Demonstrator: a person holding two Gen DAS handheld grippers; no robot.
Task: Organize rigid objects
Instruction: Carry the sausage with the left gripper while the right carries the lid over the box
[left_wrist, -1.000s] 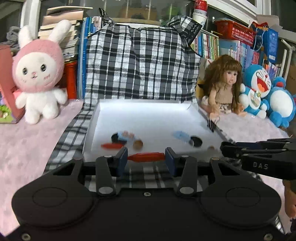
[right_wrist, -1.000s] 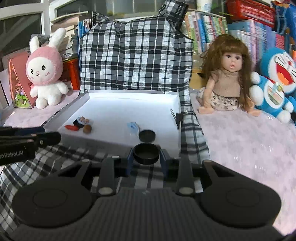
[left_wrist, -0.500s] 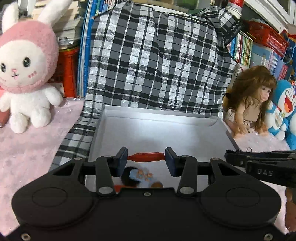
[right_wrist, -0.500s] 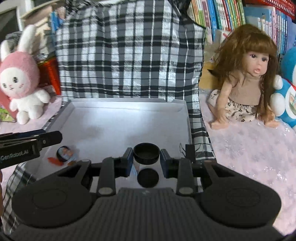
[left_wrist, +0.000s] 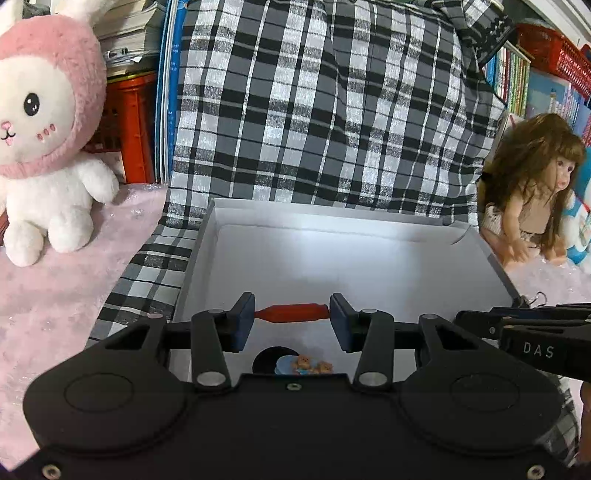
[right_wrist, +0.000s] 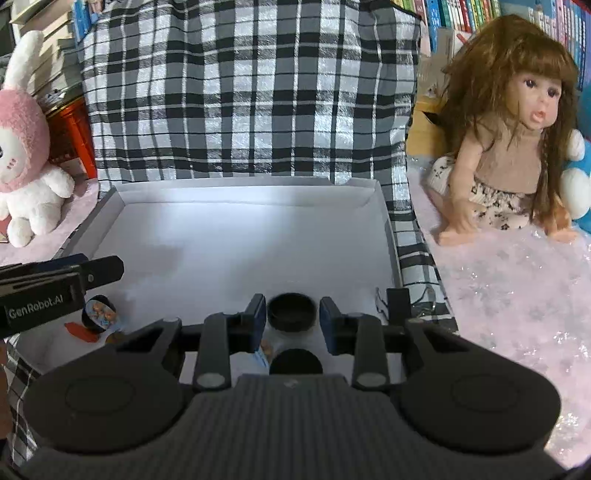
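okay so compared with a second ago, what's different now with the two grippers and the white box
Both grippers have carried their loads forward over the white box. The left gripper still clamps the red piece. The right gripper has just been opening, with gaps now showing beside the black cap between its fingers. The items already in the box, the bunny plush and the doll stayed put.

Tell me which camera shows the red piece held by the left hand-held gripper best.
The left wrist view: the red piece spans the left hand-held gripper pads, unobstructed. In the right wrist view that gripper's body hides it.
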